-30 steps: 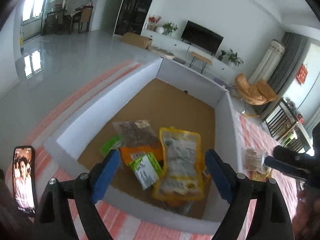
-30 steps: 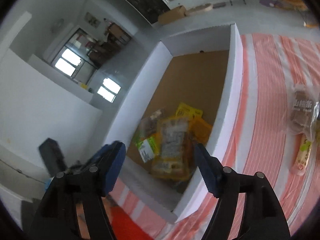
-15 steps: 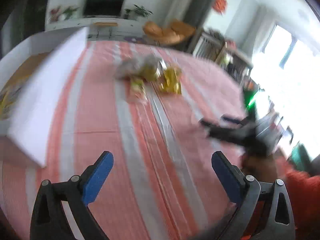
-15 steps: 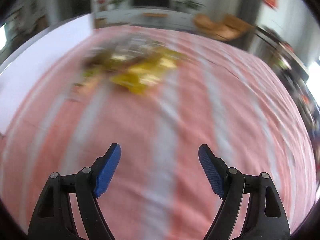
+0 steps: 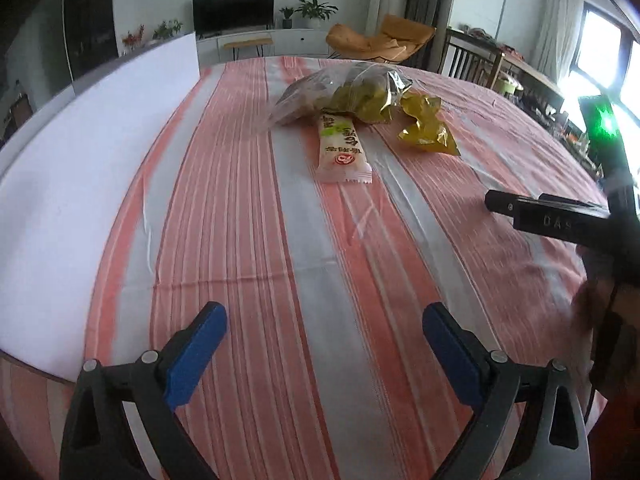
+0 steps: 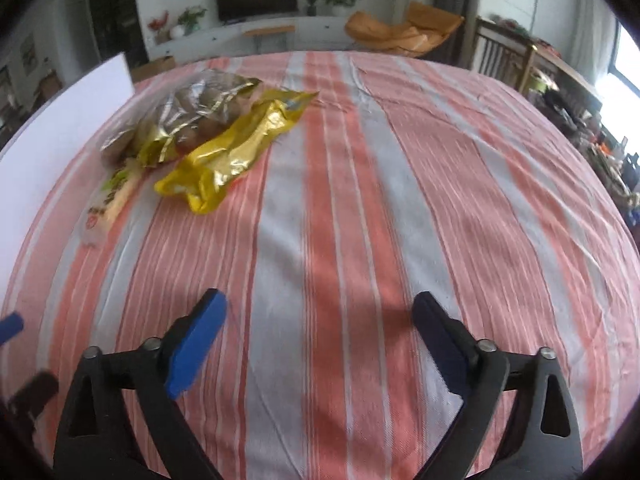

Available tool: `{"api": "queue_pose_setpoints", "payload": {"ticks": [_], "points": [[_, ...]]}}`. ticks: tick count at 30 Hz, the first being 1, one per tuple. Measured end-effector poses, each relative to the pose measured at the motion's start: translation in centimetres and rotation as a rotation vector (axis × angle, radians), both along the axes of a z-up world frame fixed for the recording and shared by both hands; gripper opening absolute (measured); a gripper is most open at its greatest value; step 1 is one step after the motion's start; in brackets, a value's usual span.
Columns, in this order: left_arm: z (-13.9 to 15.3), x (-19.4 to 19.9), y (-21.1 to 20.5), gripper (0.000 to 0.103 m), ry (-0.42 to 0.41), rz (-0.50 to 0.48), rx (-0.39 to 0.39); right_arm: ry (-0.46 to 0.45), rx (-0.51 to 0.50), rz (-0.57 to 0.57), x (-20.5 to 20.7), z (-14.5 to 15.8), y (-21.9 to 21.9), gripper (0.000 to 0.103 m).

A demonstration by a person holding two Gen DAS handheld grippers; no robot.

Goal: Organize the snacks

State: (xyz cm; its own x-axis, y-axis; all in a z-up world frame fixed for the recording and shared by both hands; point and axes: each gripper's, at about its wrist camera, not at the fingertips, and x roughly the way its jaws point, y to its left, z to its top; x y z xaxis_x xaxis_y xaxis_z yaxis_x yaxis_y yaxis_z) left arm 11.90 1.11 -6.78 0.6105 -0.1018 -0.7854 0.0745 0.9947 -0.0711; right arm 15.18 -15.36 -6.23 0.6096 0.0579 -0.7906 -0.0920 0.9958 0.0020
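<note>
Three snack packs (image 5: 352, 120) lie clustered on the striped cloth (image 5: 280, 240), beside the white box (image 5: 80, 152). Left gripper (image 5: 324, 344) and right gripper (image 6: 318, 334) both stand wide, jaws just opened, nothing between.

tablecloth (image 6: 360, 200): matt striped cloth | yellow packet (image 6: 232, 148): glossy foil

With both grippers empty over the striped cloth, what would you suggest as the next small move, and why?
Probably reach the left gripper forward to the white snack bar, the nearest packet of the pile. Both it and the right gripper have just been opening and hold nothing, and three packets, with the clear bag and gold packet, lie outside the white box.
</note>
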Motion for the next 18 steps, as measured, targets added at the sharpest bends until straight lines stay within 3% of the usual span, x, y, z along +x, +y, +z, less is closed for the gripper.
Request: {"api": "queue_pose_setpoints", "payload": {"ticks": [4, 18], "points": [[-0.6, 0.2, -1.2, 0.100, 0.013, -0.007, 0.066, 0.003, 0.012, -0.017, 0.4, -0.1, 0.0, 0.099], [-0.5, 1.1, -1.1, 0.103, 0.021, -0.015, 0.058, 0.002, 0.012, -0.017, 0.7, -0.5, 0.0, 0.099]]}}
